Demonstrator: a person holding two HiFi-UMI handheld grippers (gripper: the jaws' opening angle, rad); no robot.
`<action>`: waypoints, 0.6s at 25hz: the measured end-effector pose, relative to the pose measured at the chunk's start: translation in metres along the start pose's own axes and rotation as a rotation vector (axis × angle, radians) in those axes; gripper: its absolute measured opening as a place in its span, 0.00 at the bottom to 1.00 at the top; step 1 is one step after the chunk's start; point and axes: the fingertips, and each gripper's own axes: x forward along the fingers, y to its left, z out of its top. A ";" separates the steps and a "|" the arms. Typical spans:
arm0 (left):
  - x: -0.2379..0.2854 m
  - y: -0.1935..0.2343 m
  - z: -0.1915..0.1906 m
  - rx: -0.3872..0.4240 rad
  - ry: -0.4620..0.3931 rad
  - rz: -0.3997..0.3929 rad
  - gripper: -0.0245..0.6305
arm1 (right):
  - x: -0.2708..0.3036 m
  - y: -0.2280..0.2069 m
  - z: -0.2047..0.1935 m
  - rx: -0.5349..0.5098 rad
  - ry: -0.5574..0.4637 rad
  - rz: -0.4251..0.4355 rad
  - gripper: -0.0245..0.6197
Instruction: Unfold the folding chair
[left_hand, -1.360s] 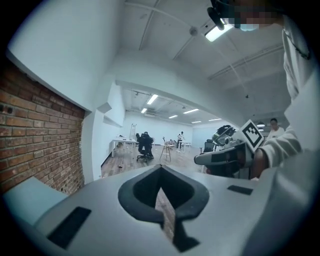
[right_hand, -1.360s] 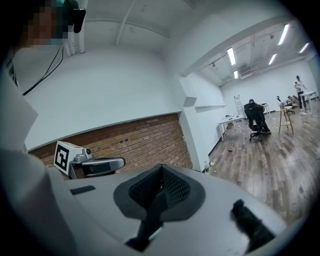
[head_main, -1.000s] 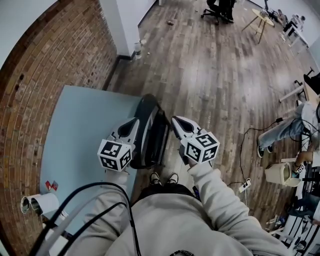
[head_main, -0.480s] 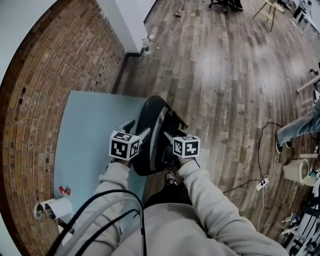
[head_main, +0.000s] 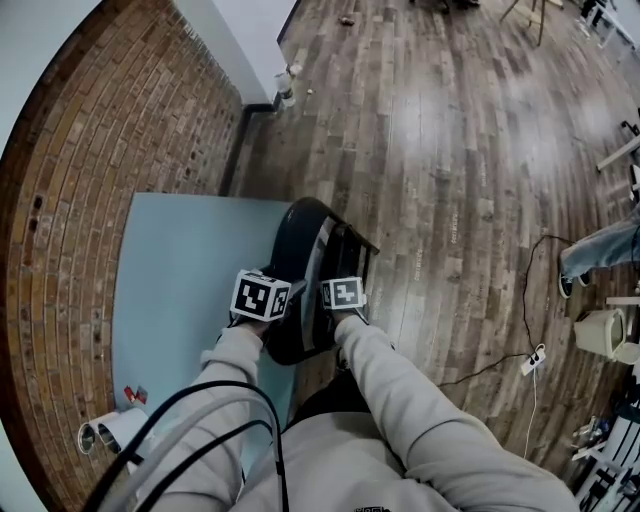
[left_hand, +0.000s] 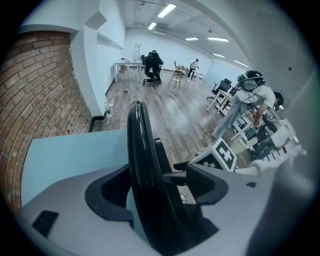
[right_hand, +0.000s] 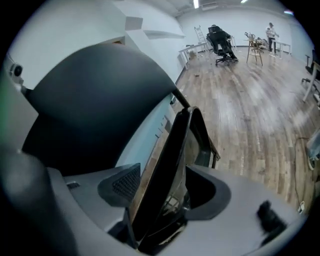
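Note:
A folded black folding chair (head_main: 305, 235) stands upright at the edge of a light blue mat (head_main: 170, 280). Both grippers reach down onto its top. My left gripper (head_main: 265, 300) straddles the curved black backrest (left_hand: 137, 140). Its jaws are opening, and mat shows between the left pad and the panel. My right gripper (head_main: 343, 295) straddles the thinner black seat panel (right_hand: 175, 150), with the broad backrest (right_hand: 95, 95) to its left. Its jaws are opening too, with gaps on both sides of the panel. In their own views the left gripper (left_hand: 160, 187) and right gripper (right_hand: 165, 192) point steeply down.
A brick wall (head_main: 90, 160) runs along the left behind the mat. Wooden floor (head_main: 450, 180) spreads to the right, with a cable (head_main: 500, 370) and power strip (head_main: 533, 358). A person's leg (head_main: 600, 255) shows at the right edge. White rolls (head_main: 110, 435) lie bottom left.
Both grippers have come down from above the chair's top and now straddle its panels. Their jaws, shut a second ago, have opened.

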 end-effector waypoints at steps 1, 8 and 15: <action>0.004 0.000 -0.005 0.009 0.024 -0.011 0.54 | 0.006 -0.002 -0.003 0.005 0.022 -0.021 0.45; 0.015 -0.004 -0.005 -0.020 0.058 -0.055 0.38 | 0.055 -0.010 -0.018 0.063 0.083 -0.074 0.45; 0.014 0.006 -0.005 -0.096 0.050 -0.042 0.18 | 0.086 0.000 -0.025 0.071 0.134 -0.042 0.31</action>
